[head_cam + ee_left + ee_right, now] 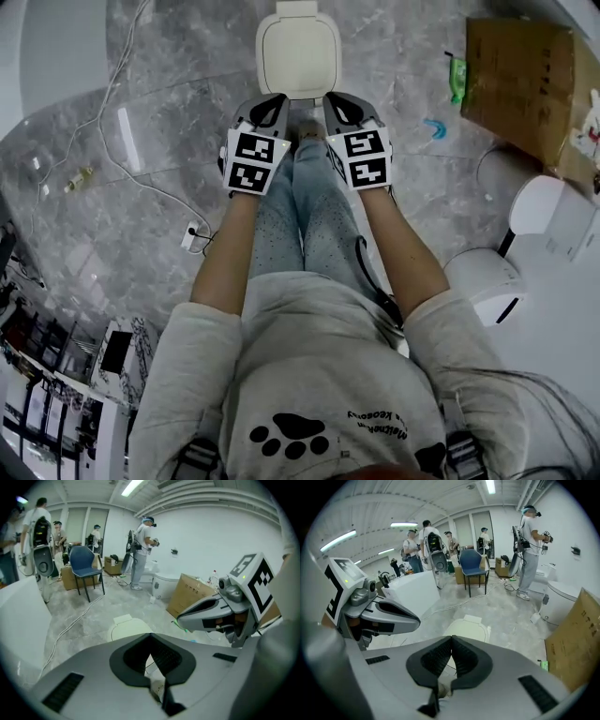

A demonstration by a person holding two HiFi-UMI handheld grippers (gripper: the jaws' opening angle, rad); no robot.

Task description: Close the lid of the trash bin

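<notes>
The white trash bin [297, 52] stands on the grey floor in front of me, its lid lying flat and closed on top. The bin also shows in the left gripper view [126, 627] and in the right gripper view [468, 629], below and beyond the jaws. My left gripper [277, 105] and right gripper [336, 103] hang side by side in the air just short of the bin's near edge, above my knees. Both are shut with nothing between their pads. Neither touches the bin.
A cardboard box [525, 80] lies at the right, with a green item [457, 77] and a blue item [435, 127] beside it. White round machines [487, 281] stand at the right. A white cable [122, 150] runs across the floor at the left. People and a blue chair [86, 569] are farther off.
</notes>
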